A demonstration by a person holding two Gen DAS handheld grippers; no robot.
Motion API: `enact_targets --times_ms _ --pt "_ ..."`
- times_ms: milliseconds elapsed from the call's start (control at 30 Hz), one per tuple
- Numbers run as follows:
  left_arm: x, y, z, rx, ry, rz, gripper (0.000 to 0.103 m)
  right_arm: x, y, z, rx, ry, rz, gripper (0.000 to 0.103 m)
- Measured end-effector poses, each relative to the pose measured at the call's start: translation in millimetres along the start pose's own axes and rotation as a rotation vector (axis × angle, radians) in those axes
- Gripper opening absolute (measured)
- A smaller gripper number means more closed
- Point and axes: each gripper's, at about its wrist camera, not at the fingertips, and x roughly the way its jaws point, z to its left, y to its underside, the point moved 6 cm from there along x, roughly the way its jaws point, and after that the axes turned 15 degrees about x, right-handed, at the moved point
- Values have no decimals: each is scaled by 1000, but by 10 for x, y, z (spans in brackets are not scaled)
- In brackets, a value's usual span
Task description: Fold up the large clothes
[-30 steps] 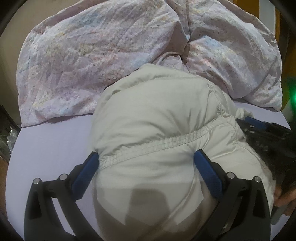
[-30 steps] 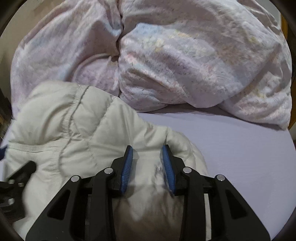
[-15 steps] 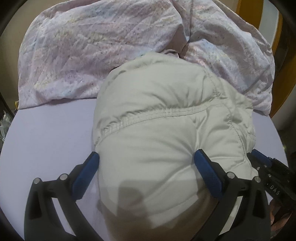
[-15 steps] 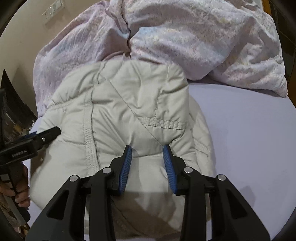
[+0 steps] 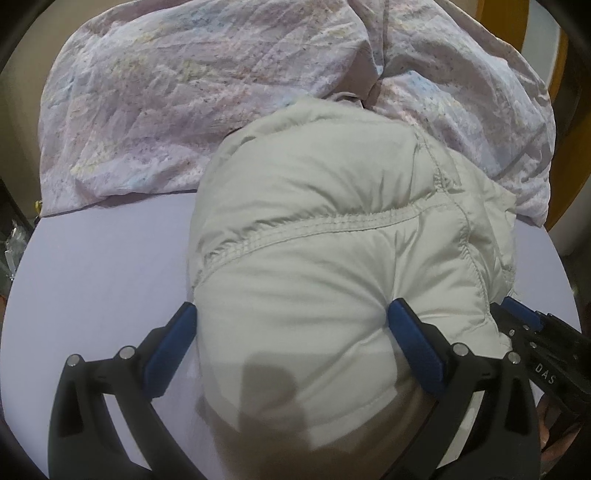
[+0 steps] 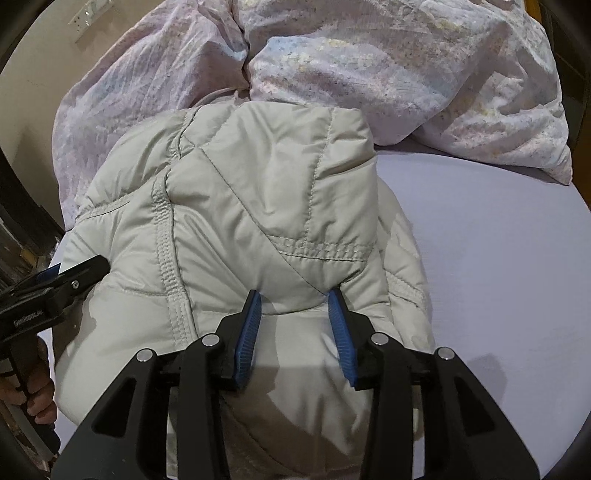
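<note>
Presently, a pale grey padded jacket (image 6: 258, 221) lies bundled in thick layers on a bed, its far edge touching a crumpled floral duvet (image 5: 184, 92). Left tool (image 5: 291, 343): blue pads spread wide across a puffed panel of the jacket, the right pad dented into the filling, the left pad at the panel's edge; whether this amounts to a true clamp cannot be told. Right tool (image 6: 295, 325): jaws opening, a ridge of the upper layer between them, the pads no longer seen pressing on it. In the right wrist view a hand (image 6: 37, 391) grips the other tool's handle at lower left.

Risks, as judged. The filling is springy, so the folded layers will probably puff up and slide apart once released; a slick shell cloth would make this worse. A pad withdrawn while snagged in a seam could drag the top layer askew. The bundle sits hard against the duvet, so any push forward may ride it up onto that heap and spoil the fold.

Surface and room. The lilac bed sheet (image 6: 498, 258) is smooth and bare to the right of the jacket. A beige wall carries a white switch plate (image 6: 90, 14); an orange-brown frame (image 5: 554, 129) borders the right edge of the left wrist view.
</note>
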Motion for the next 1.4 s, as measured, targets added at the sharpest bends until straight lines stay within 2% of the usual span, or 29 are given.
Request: enact_targets --times_ms 67,133,167,200,433,600,700,967,1400 --pt "-76 -6 3 9 -17 -3 101 -18 -27 4 12 12 21 46" --pt "-148 -3 22 9 -21 -3 101 -62 -42 -8 21 43 32 65" --pt "-203 4 51 2 -21 -2 101 -98 -57 -22 21 76 30 84" --pt "-243 10 77 -3 -20 0 101 -143 -73 -39 19 100 25 94" --pt "-727 110 220 -31 11 -6 101 -461 21 -33 -20 128 61 95" --pt "-1090 276 123 -3 13 -9 101 -737 255 59 -39 128 150 98" --pt "-1287 420 33 -10 36 -8 101 -919 396 138 -77 126 146 98" --pt "-1614 722 -197 -32 92 20 101 -1270 679 186 -74 85 163 98" --pt "-1890 974 -324 -55 96 51 101 -1560 965 176 -64 50 207 98"
